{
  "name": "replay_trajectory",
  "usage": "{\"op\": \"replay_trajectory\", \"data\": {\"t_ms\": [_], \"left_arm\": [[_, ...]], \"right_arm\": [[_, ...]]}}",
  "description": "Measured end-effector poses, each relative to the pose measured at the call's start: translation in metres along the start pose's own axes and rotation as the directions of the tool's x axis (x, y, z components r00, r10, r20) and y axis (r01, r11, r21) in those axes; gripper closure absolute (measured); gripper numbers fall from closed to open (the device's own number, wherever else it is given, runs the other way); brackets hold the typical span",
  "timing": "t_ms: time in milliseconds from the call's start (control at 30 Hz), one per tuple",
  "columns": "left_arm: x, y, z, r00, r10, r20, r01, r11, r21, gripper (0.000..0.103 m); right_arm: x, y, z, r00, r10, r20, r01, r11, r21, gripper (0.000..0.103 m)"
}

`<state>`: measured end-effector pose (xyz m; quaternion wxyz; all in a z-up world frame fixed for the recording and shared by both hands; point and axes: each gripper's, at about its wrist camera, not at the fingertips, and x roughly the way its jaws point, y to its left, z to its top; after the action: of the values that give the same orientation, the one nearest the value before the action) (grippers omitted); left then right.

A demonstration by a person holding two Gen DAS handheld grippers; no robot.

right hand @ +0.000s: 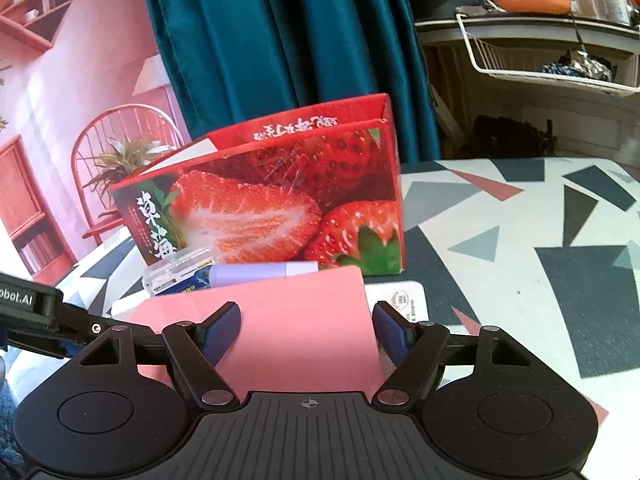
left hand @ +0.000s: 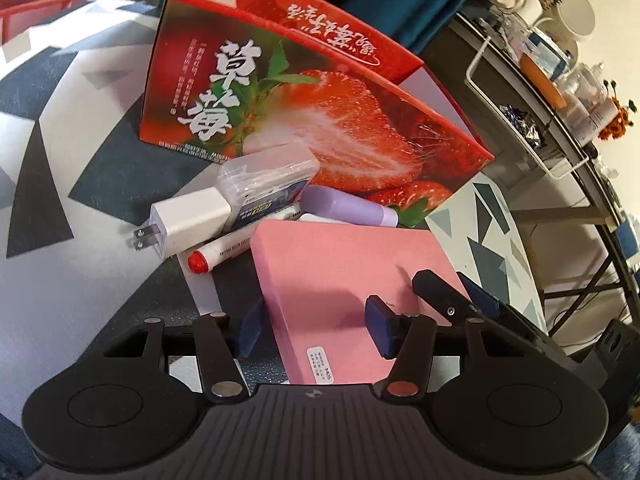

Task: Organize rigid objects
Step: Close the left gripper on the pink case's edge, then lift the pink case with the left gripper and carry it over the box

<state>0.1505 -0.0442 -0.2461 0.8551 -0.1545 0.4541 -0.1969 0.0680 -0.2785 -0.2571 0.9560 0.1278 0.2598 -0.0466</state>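
A pink sticky-note pad (left hand: 352, 276) lies on the patterned table before an open red strawberry box (left hand: 304, 92). My left gripper (left hand: 316, 328) is open, its fingers straddling the pad's near left edge. My right gripper (right hand: 308, 332) is open too, its blue pads either side of the pink pad (right hand: 296, 320); its fingers (left hand: 440, 292) show over the pad's right side in the left wrist view. Beside the pad lie a white plug charger (left hand: 188, 220), a red-capped marker (left hand: 224, 252), a clear plastic case (left hand: 268, 176) and a purple tube (left hand: 348, 204). The box (right hand: 280, 196) stands behind them.
A white flat item (right hand: 404, 296) lies under the pad's right edge. A teal curtain (right hand: 272, 40) hangs behind the table. A cluttered shelf with a white wire basket (right hand: 532, 60) stands at the right. The table's far edge runs behind the box.
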Motion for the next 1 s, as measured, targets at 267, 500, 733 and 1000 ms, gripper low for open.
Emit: {"op": "replay_trajectory", "data": {"t_ms": [267, 500, 733, 1000], "left_arm": [[-0.012, 0.002, 0.001, 0.999, 0.003, 0.039, -0.004, 1.000, 0.019, 0.046], [-0.028, 0.007, 0.002, 0.996, -0.014, 0.086, 0.013, 1.000, 0.008, 0.046], [-0.041, 0.011, -0.003, 0.994, -0.035, 0.099, 0.034, 0.999, 0.010, 0.046], [-0.052, 0.013, -0.004, 0.991, -0.044, 0.129, 0.043, 0.999, 0.013, 0.046]], "right_arm": [[-0.017, 0.002, 0.007, 1.000, -0.015, 0.008, 0.014, 0.999, 0.037, 0.055], [-0.030, 0.020, 0.017, 0.999, -0.021, 0.030, 0.022, 1.000, -0.023, 0.058], [-0.038, 0.029, 0.018, 0.999, -0.035, 0.027, 0.036, 0.999, -0.037, 0.058], [-0.050, 0.041, 0.023, 0.999, -0.033, 0.037, 0.036, 0.996, -0.076, 0.058]]}}
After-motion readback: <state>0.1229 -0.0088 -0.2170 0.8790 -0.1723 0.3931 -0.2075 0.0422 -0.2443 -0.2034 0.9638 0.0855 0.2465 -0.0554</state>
